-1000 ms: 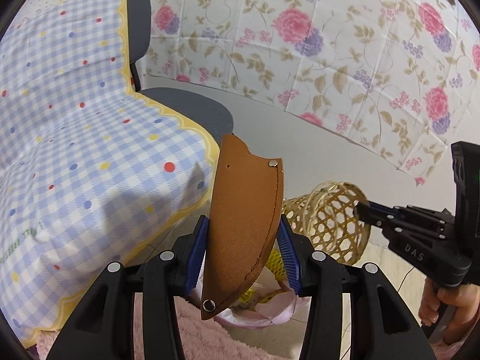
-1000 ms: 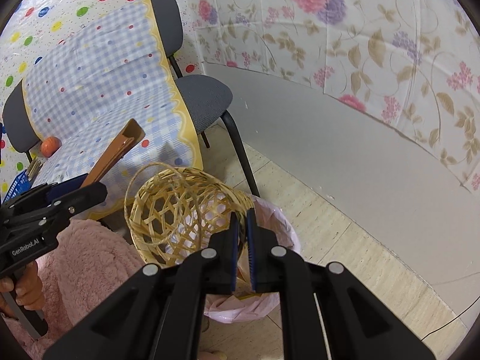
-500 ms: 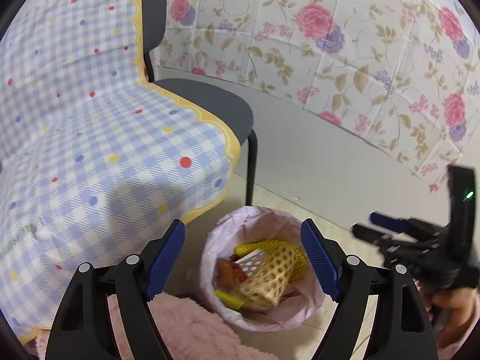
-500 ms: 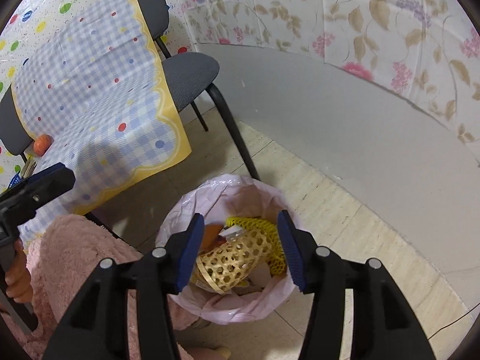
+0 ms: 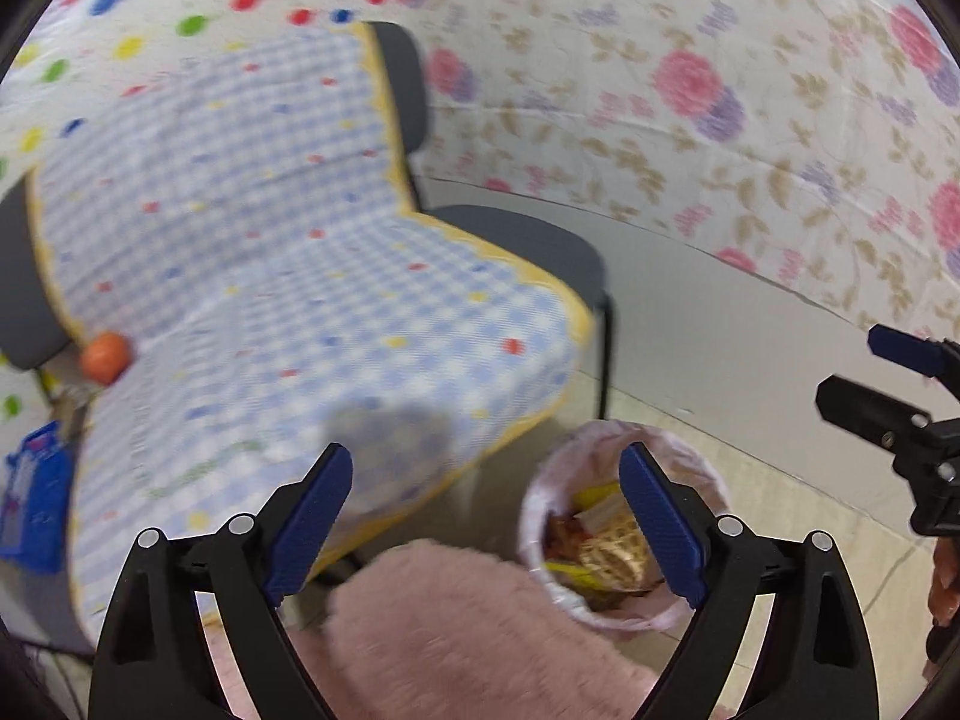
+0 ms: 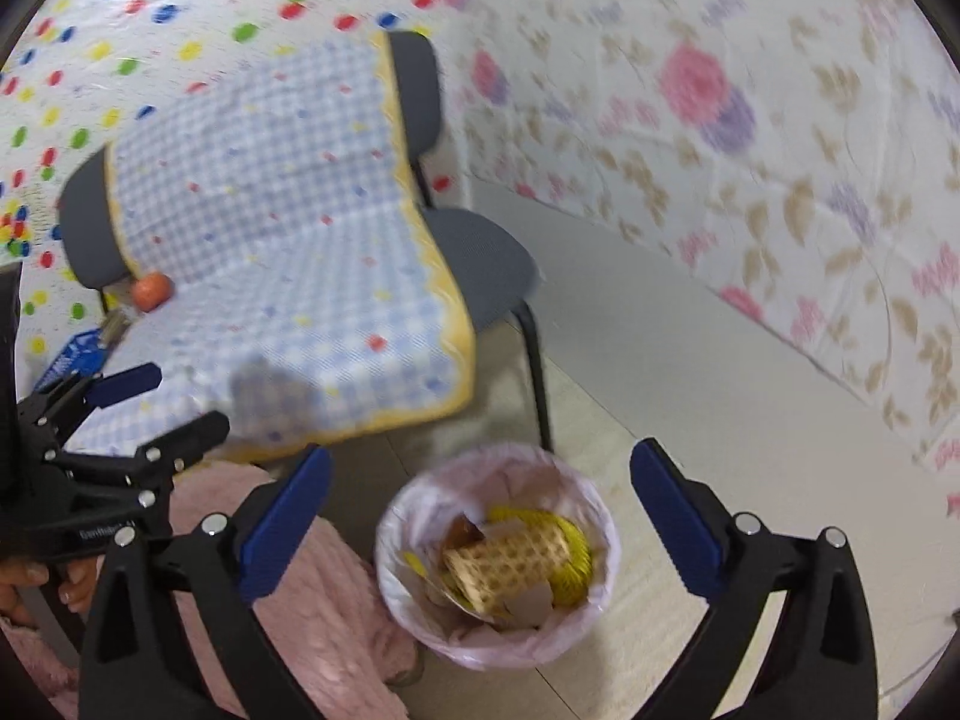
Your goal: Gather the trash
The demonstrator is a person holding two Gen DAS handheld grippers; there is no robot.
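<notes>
Both claws released, jaws spread wide, nothing between the blue pads.

Left claw (image 5: 486,516): hangs above the edge of the checked tablecloth (image 5: 288,276) and a pink fluffy fabric (image 5: 456,624) at the bottom of its view. Its right pad overlaps the rim of the trash bin (image 5: 630,612) in the picture; whether they touch, cannot tell. The right claw shows at the far right edge of this view, held in a hand.

Right claw (image 6: 480,516): hovers over the trash bin (image 6: 420,630), which sits framed between its two fingers. The left claw appears at the left edge, also spread, above the pink fabric (image 6: 312,618).

Trash bin: on the tiled floor (image 6: 690,420), lined with a pale pink bag, beside the black leg of a grey chair (image 6: 480,258). Inside: a woven bamboo basket (image 6: 510,558) lying on its side on top, yellow foam netting (image 6: 570,540) behind it, a brown piece (image 6: 465,531) toward the left, and scraps of paper or card.

Surroundings: tablecloth blue-and-white checked with coloured dots and yellow scalloped border, draped over the table and against the chair. An orange round fruit (image 6: 150,291) sits at the cloth's far edge; a blue item (image 5: 30,498) near it, too blurred to name. Floral sheeting (image 6: 780,150) covers the wall. Both views motion-blurred.
</notes>
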